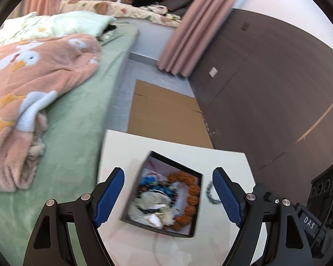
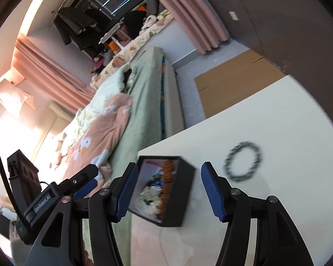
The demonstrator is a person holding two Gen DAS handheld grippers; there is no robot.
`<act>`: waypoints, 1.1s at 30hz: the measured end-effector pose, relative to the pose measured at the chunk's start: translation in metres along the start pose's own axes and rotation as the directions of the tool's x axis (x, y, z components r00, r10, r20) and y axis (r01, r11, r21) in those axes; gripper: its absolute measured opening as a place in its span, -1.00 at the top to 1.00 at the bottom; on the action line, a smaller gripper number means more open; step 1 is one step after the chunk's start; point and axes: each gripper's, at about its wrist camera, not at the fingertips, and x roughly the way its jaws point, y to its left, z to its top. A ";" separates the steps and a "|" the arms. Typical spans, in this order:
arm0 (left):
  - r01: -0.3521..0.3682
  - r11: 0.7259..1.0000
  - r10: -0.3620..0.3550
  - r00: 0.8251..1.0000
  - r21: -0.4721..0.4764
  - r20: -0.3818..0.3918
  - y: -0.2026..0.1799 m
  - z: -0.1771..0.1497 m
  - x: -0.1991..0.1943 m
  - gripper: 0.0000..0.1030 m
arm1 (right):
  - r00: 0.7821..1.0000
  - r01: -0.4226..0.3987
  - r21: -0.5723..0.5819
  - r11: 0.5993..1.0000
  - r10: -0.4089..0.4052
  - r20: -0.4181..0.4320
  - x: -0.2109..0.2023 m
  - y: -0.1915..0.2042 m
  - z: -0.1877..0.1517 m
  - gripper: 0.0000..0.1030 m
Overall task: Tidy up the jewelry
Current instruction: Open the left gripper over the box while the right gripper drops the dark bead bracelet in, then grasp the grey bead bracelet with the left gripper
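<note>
Two wrist cameras look down along their own grippers at a white table (image 1: 126, 146) beside a bed with a green sheet (image 1: 77, 119).

In the left wrist view, the left gripper (image 1: 168, 197) fills the bottom of the frame, its blue-padded jaws spread wide with nothing between them. Low in the centre, framed by those jaws, sits an open black jewelry box (image 1: 197, 201). Inside it, an orange bead bracelet (image 1: 192, 197) curves along the right side, with blue and white pieces heaped to its left, too blurred to name. Just outside the box's right wall, partly hidden behind the right-hand blue pad, a dark bead bracelet (image 1: 212, 194) lies loose on the table.

In the right wrist view, the right gripper (image 2: 168, 190) is also parted and empty. The box (image 2: 186, 190) lies between its jaws at lower centre. The same dark bracelet (image 2: 242, 161) lies flat as a ring at right of centre, up and to the right of the right-hand blue pad, apart from both the box and the gripper. The left gripper's body (image 2: 62, 190) shows at lower left.

The loose bracelet appears to be the piece not yet put away. It lies on the right gripper's side of the box, so the right hand seems the nearer one. A round ring has no long axis; the likely approach is over one edge of it.
</note>
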 end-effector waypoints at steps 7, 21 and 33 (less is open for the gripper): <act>0.040 0.997 -0.038 0.999 0.067 -0.030 -0.032 -0.009 0.016 -0.60 | 0.996 0.091 0.003 0.996 -0.091 0.017 -0.030 -0.027 0.008 -0.17; 0.108 0.976 -0.085 0.989 0.191 -0.121 -0.094 -0.036 0.062 -0.39 | 0.971 0.237 0.145 0.961 -0.237 -0.018 -0.062 -0.098 0.014 -0.17; 0.098 0.954 -0.039 0.978 0.283 -0.207 -0.130 -0.060 0.119 -0.15 | 0.937 0.338 0.265 0.903 -0.348 -0.007 -0.091 -0.141 0.018 -0.17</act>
